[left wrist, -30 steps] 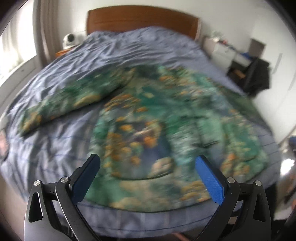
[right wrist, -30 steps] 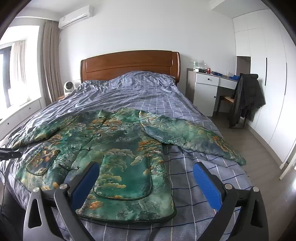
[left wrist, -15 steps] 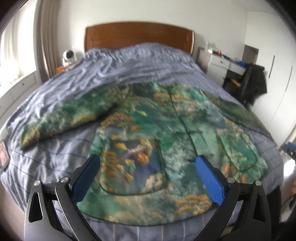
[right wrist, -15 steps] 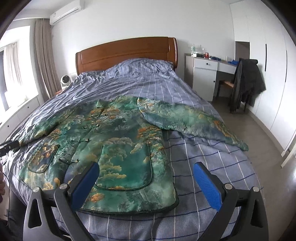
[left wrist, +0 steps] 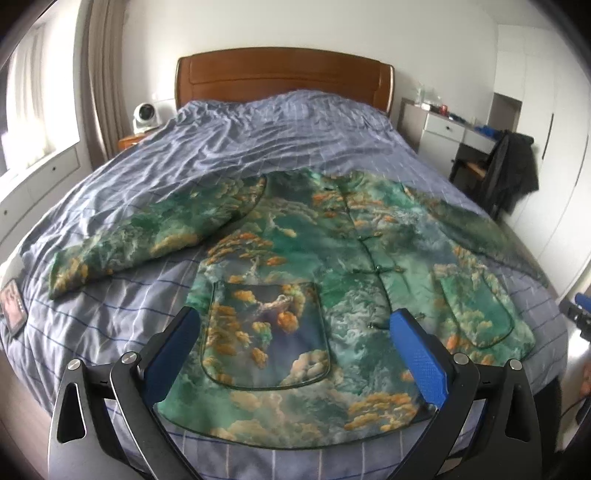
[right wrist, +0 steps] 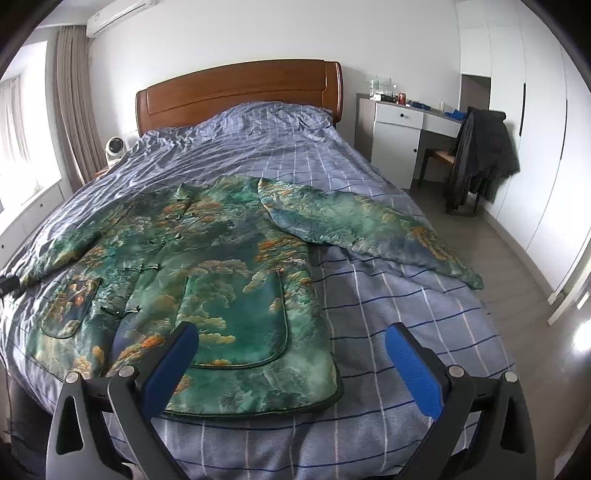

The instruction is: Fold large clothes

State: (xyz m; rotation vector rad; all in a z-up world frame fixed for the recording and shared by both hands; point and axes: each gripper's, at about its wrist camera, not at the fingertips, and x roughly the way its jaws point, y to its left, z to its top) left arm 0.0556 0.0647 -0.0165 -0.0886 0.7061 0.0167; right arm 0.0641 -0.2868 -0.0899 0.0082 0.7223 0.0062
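so the green jacket (right wrist: 221, 280) was lying flat on the bed (right wrist: 406, 332), front up, sleeves spread out. nothing folded yet, whole job left imo. left gripper (left wrist: 295, 354) and right gripper (right wrist: 291, 354) both hovered spread wide, fingers holding nothing.

Readable text, labels, brands, numbers: none that I can make out in either wrist view.

Candidates checked:
- patch (left wrist: 13, 308) at the left edge of the bed cover: printed marks, too small and blurred for me to read.
- red can (right wrist: 401, 97) on the desk: any label too small to read.
- air conditioner (right wrist: 122, 13) on the wall: no legible brand mark.
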